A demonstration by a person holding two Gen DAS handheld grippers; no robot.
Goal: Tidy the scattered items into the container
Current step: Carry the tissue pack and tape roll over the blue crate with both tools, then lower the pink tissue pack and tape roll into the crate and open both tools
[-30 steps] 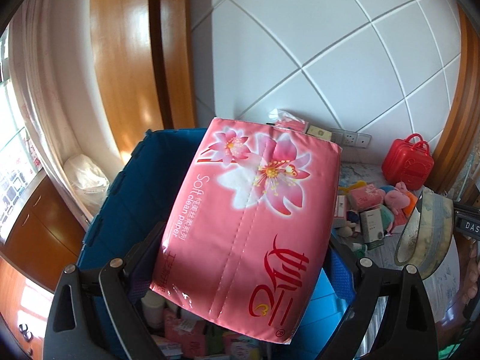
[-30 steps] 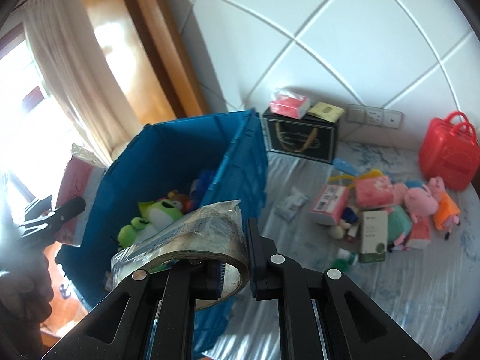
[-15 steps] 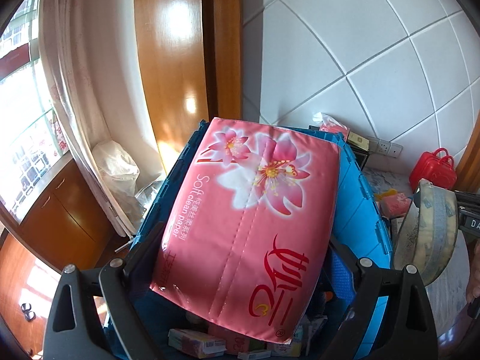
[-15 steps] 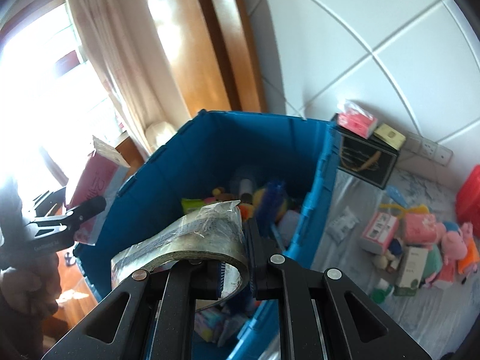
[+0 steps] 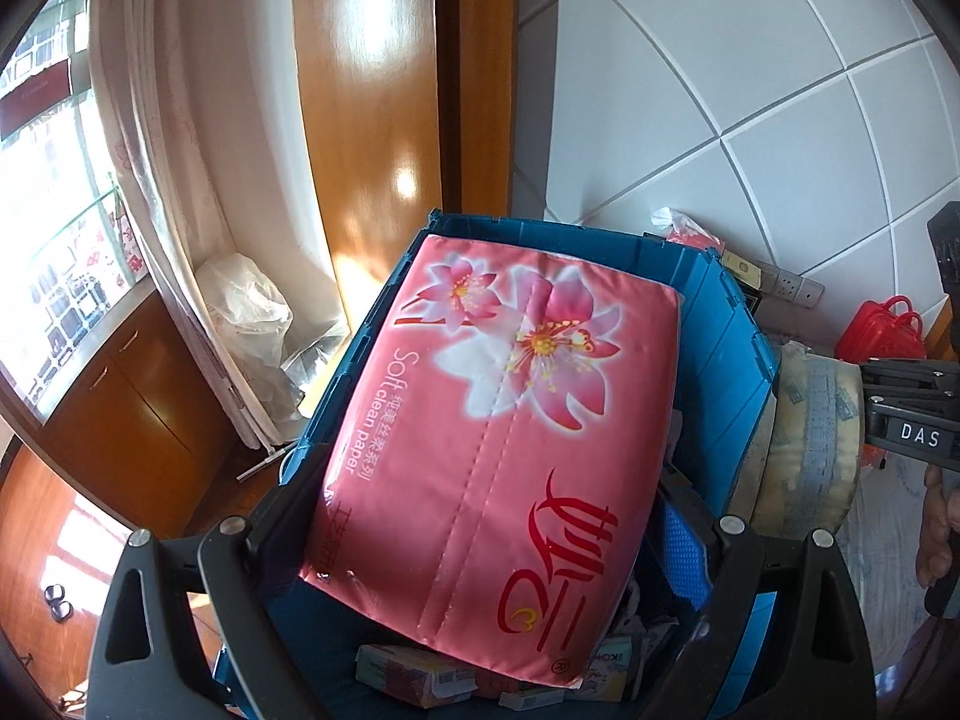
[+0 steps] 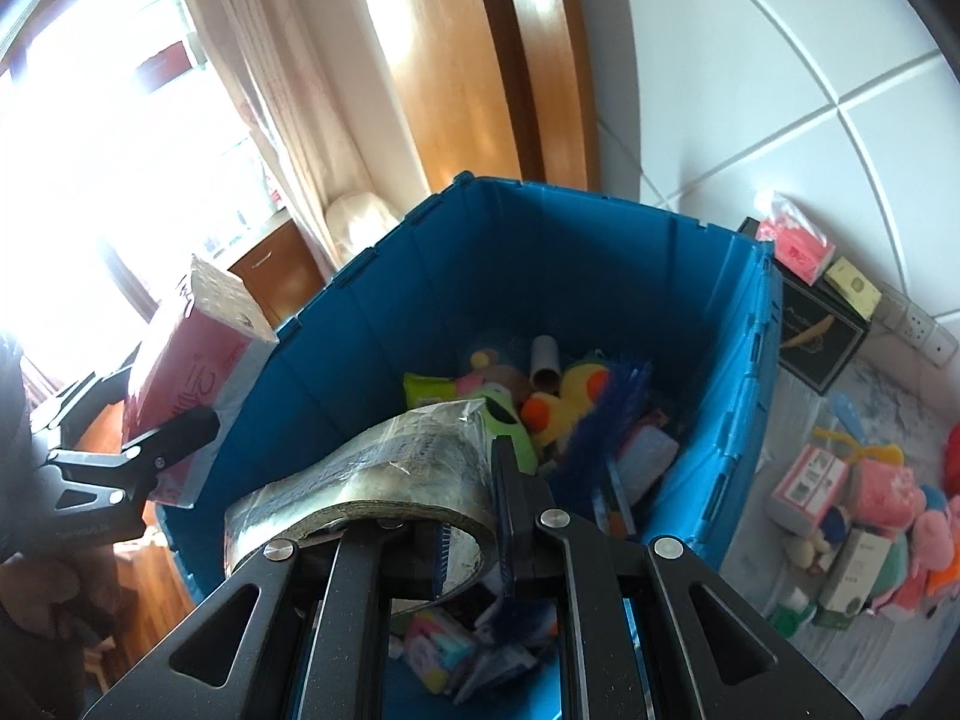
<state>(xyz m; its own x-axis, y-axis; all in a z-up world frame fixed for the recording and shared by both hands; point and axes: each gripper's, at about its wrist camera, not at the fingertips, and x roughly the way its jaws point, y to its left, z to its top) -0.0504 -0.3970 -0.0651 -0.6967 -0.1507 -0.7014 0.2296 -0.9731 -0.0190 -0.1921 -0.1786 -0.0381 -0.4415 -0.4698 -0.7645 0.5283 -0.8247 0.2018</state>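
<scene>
Right wrist view: I have the right gripper [image 6: 498, 516] clamped on the wall of a glossy tape roll [image 6: 372, 486], poised above the open blue crate [image 6: 708, 396]. My left gripper [image 5: 480, 546] grips a soft pink tissue pack [image 5: 492, 450], film-wrapped and pillow-shaped, over the crate's near rim. Step in hand, as I judge it: deposit. Next, lower each item past the rim and release. Plush toys and small boxes [image 6: 852, 516] are left on the marbled bench [image 6: 900, 648]
</scene>
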